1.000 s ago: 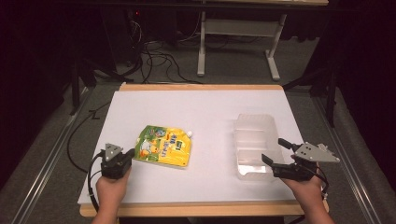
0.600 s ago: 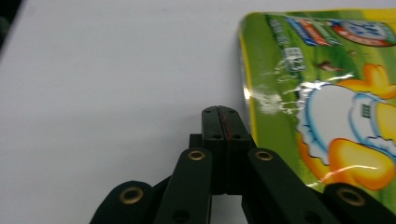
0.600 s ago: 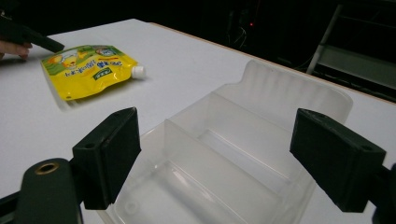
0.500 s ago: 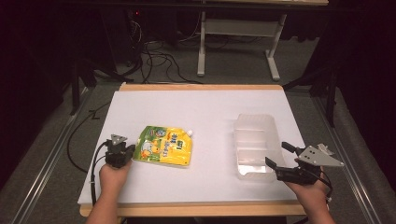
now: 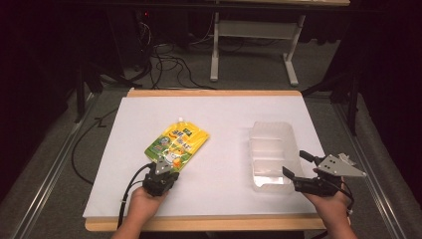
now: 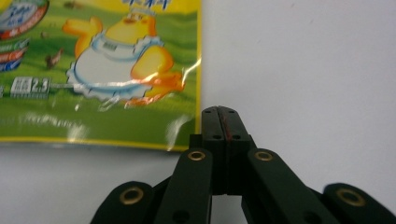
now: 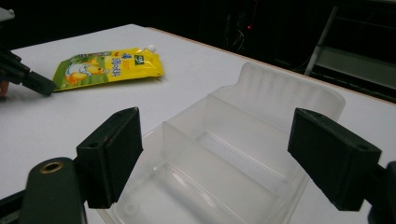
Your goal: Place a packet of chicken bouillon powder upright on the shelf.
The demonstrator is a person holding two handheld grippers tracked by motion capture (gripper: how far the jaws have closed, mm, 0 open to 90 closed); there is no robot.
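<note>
While the white table [image 5: 224, 199] keeps a wide bare stretch between its two things, the yellow-and-green pouch [image 5: 177, 143] lies flat on its left half, slanted, with its small white spout toward the far edge and its bottom edge toward the person. The left gripper [image 5: 164, 167] sits at that near bottom corner with its jaws pressed together on nothing; in the left gripper view their tips lie just beside the pouch's corner, and whether they touch the foil is hard to tell. The pouch is glossy printed film, flat and soft-edged, with a cartoon duck on it and glare across the green. On the right half stands a clear plastic tray [image 5: 271, 130], rectangular with rounded corners, thin translucent walls, ribbed at the far end and split by low dividers into compartments. The right gripper [image 5: 297, 167] hovers at the tray's near right corner with its jaws spread wide, one to each side of the near compartment in the right gripper view, holding nothing. A wooden strip borders the table's near and far edges; grey floor lies beyond the sides.
</note>
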